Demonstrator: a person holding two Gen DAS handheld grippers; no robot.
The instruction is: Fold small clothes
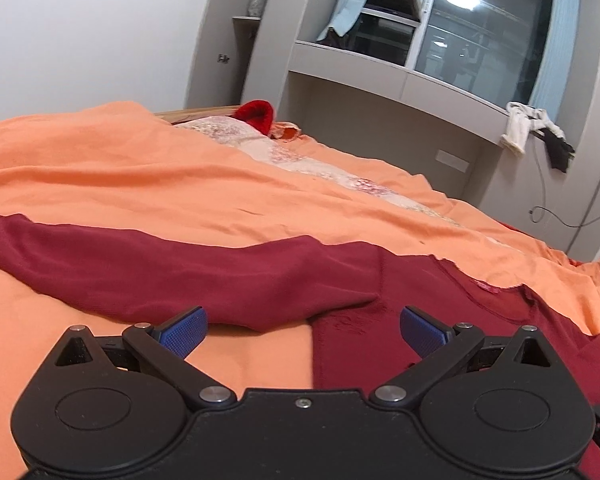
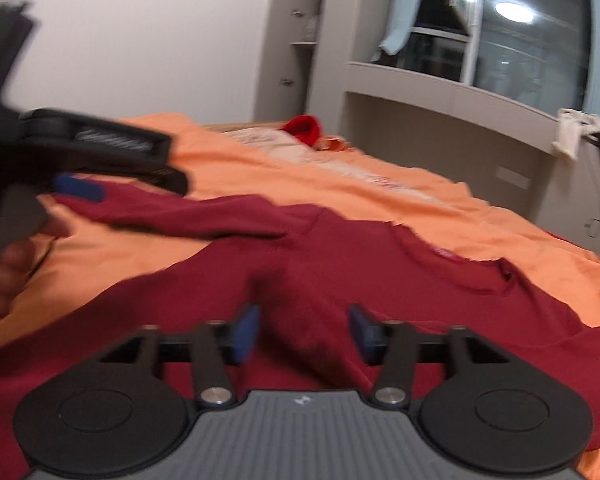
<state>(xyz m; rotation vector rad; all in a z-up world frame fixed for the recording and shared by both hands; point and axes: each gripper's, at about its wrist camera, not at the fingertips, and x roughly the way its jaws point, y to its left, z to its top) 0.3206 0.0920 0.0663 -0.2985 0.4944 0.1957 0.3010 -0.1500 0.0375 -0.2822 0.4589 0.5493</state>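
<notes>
Maroon long-sleeved knit top (image 1: pixel 364 280) lies flat; left gripper (image 1: pixel 303 326) and right gripper (image 2: pixel 303 330) spread, empty, so a shallow pinch could bunch its left sleeve (image 1: pixel 140 260).

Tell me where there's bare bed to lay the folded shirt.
Bare orange sheet lies beyond the maroon shirt's outstretched sleeve, up to the floral pillow. A smaller bare patch sits under the left gripper, beside the shirt's hem. The right gripper hovers over shirt: crowded.
</notes>
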